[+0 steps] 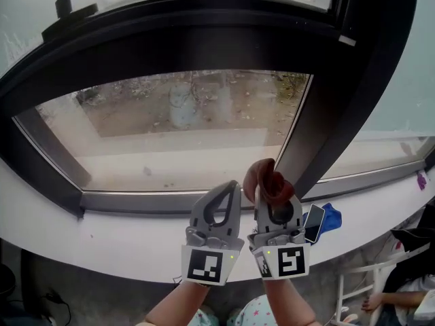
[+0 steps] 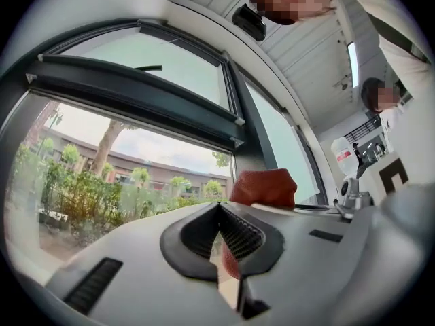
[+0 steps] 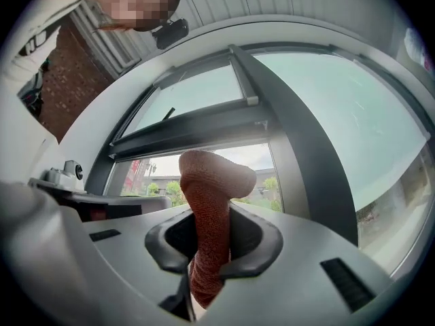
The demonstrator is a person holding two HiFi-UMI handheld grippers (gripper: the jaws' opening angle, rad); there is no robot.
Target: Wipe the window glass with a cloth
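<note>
The window glass [image 1: 183, 128] sits in a dark frame above a white sill [image 1: 102, 240]. My right gripper [image 1: 276, 199] is shut on a bunched red-brown cloth [image 1: 267, 177], which sticks up past the jaws close to the pane's lower right corner. In the right gripper view the cloth [image 3: 211, 182] stands upright, pinched in the right gripper [image 3: 209, 216]. My left gripper [image 1: 234, 185] is just left of it, jaws together and holding nothing, pointing at the glass. In the left gripper view the left gripper [image 2: 219, 212] is shut, with the cloth [image 2: 265, 187] showing just beyond it.
A dark slanted mullion [image 1: 333, 114] splits this pane from the one to the right. A phone [image 1: 313, 223] and a blue cloth [image 1: 331, 217] lie on the sill right of my right gripper. A window handle [image 1: 75, 2] is at upper left. A white chair [image 1: 367, 277] stands below right.
</note>
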